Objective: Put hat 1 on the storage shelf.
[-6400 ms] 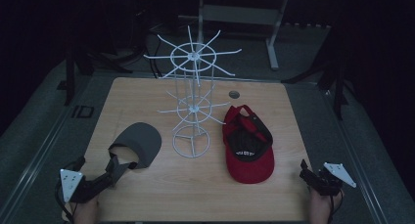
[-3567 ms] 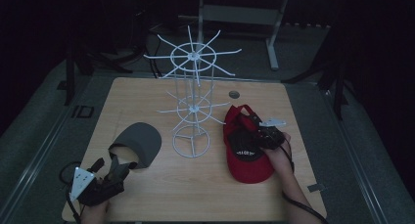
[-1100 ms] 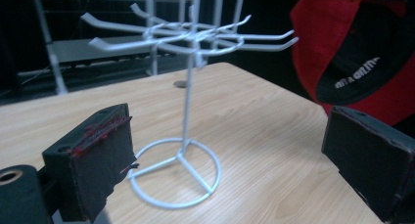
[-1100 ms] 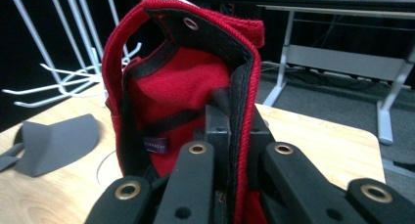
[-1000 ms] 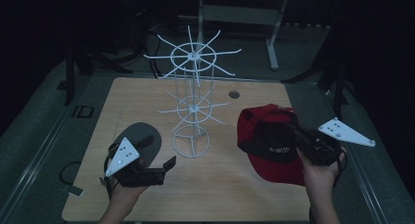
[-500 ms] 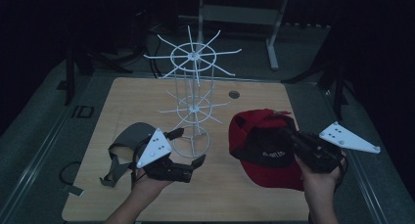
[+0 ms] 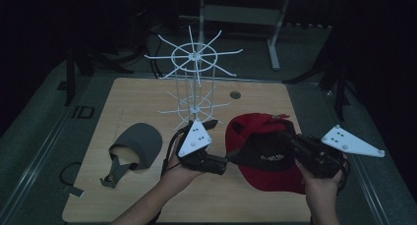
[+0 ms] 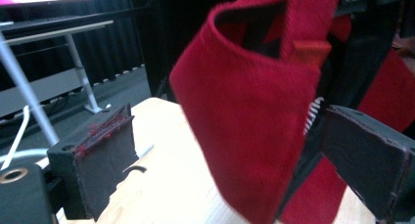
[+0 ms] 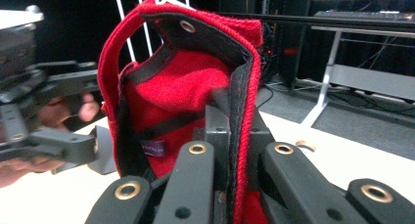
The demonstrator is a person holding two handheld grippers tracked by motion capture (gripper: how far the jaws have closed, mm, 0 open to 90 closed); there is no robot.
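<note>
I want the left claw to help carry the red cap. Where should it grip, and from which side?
Probably the near edge of the red cap, which hangs as a folded band between the left claw's open jaws. Come level from the cap's left; the right claw already pinches the opposite rim.

Wooden table (image 7: 147, 198), grey cap (image 7: 140, 144), rack (image 7: 193, 87)

Rack (image 7: 193, 82) at the back middle of the worktop (image 7: 123, 102); visor (image 7: 140, 144) front left; cap (image 7: 268, 154) front right, between left tongs (image 7: 231, 161) and right tongs (image 7: 290, 142).
</note>
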